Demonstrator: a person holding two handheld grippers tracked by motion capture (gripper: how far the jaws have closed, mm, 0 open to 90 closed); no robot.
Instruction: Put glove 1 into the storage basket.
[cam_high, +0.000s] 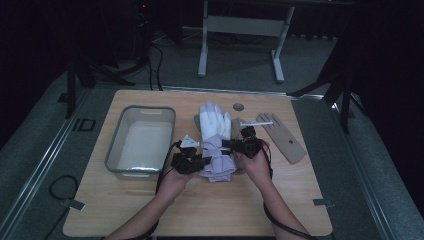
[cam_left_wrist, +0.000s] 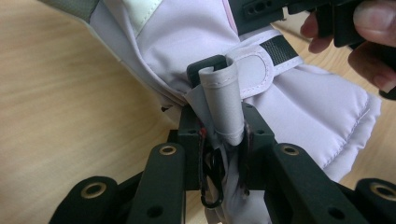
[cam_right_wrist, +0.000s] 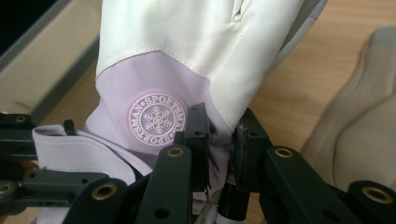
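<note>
A white and lavender winter glove (cam_high: 216, 131) lies mid-table, fingers pointing away from me, its cuff bunched between my two grippers. My left gripper (cam_high: 197, 161) is at the cuff's left side. In its own view the left gripper (cam_left_wrist: 224, 140) is shut on the lavender cuff fabric (cam_left_wrist: 299, 107), beside a rolled grey tab (cam_left_wrist: 224, 102) and a small black clip (cam_left_wrist: 212, 179). My right gripper (cam_high: 235, 145) is at the cuff's right side. In its view the right gripper (cam_right_wrist: 219, 135) is shut on lavender fabric next to the snowflake badge (cam_right_wrist: 157, 120).
A grey plastic bin (cam_high: 122, 162) stands left of the glove, close to my left hand. A tan flat hand form (cam_high: 285, 137) lies to the right, with a white stick (cam_high: 256, 123) by its thumb. The table's front edge (cam_high: 200, 232) is near my forearms.
</note>
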